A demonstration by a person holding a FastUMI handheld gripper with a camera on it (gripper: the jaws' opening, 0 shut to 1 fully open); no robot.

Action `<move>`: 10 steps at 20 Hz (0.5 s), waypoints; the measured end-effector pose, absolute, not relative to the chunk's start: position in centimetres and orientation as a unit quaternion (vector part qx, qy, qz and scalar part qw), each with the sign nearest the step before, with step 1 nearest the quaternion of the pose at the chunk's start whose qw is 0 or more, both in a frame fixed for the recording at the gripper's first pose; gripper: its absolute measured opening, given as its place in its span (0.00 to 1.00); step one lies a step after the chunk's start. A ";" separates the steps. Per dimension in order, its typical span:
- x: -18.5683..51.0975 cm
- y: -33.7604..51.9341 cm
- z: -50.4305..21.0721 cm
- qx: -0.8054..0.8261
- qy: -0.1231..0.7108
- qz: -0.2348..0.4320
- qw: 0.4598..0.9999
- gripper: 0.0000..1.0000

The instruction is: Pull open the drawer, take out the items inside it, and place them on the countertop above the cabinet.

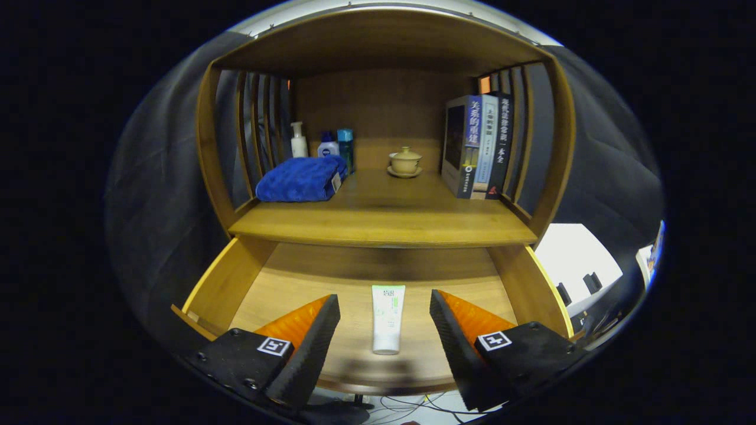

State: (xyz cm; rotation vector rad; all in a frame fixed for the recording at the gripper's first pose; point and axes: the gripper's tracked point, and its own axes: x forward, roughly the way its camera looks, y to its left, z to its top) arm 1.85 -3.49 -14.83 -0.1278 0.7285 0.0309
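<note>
Drawer (230, 283) of smooth wood, flat white tube (387, 319) between wide-spread tongs (384, 304).

Drawer stood pulled open, jaws spread over the tube.
The gripper (384, 307) hung with jaws wide apart; a white tube (388, 319) lay flat in the drawer (227, 280) between them, untouched. On the bench (378, 221) above sat a folded blue towel (301, 179), bottles (323, 143), a lidded cup (405, 160) and upright books (479, 146).
</note>
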 end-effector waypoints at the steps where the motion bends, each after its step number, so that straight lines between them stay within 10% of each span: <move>1: 2.3 -3.4 -15.8 -0.063 0.371 0.012 0.926 0.99; 10: 4.5 -5.0 -23.3 -0.061 0.494 -0.026 0.867 0.98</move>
